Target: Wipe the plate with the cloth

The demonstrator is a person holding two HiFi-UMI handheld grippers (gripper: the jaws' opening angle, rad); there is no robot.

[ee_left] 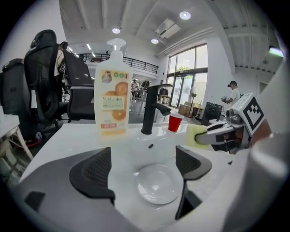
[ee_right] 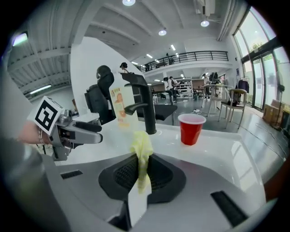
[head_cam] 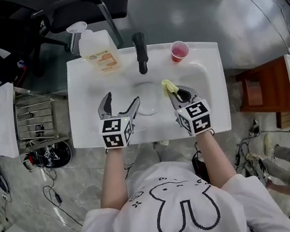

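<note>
Here, right gripper [ee_right: 142, 174] jaws clenched on yellow cloth [ee_right: 142, 144]; left gripper [ee_left: 142, 167] jaws released, seemingly above plate [ee_left: 157, 185].

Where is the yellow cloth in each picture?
Head view: yellow cloth, just right of centre, held in the right gripper.
Left gripper view: right of middle, at the right gripper's tips.
Right gripper view: centre, between shut jaws.
Shared landmark: black faucet.

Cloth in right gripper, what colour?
The crumpled cloth is pale yellow; right gripper view shows it best.
</note>
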